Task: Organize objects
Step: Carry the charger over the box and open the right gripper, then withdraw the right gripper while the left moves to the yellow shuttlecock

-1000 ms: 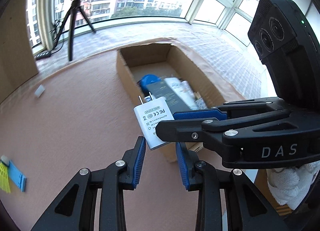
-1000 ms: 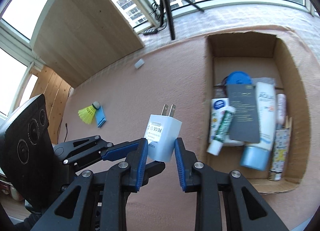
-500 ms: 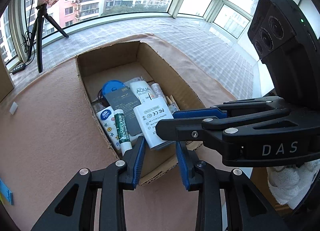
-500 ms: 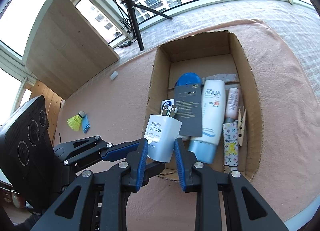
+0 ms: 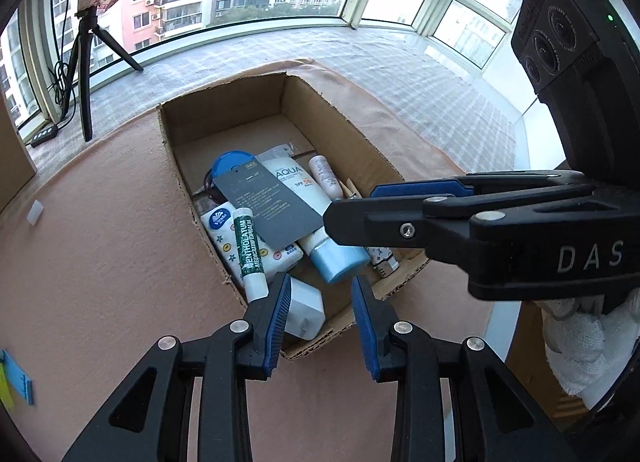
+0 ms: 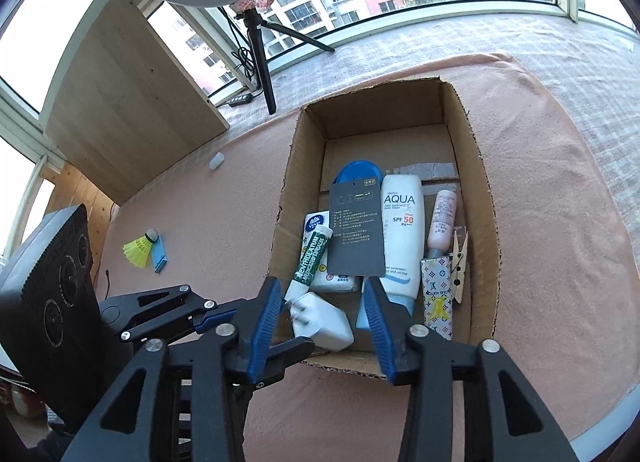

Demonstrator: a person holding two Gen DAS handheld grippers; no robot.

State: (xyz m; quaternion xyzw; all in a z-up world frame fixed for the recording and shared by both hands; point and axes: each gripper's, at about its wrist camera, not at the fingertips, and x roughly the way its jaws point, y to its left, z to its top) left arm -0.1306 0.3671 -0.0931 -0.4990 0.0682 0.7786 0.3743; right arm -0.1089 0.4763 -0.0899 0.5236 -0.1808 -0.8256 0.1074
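Charger [image 6: 322, 320] white, lies loose inside cardboard box [image 6: 490, 198], at box's near end, tilted, just beside green tube [image 6: 311, 260]. Right gripper [image 6: 323, 328] open wide above box's near wall, fingers either side of charger, not touching it. Left gripper [image 5: 320, 320] open, empty, also over box's near edge. Inside box: AQUA sunscreen tube [image 6: 402, 230], grey card [image 6: 356, 232], pink bottle [image 6: 440, 218], blue lid [image 6: 356, 172], clothespin [image 6: 460, 262]. Box on pink-covered desk [image 6: 560, 222]. Shuttlecock [image 6: 138, 250] on desk, well apart, left of box.
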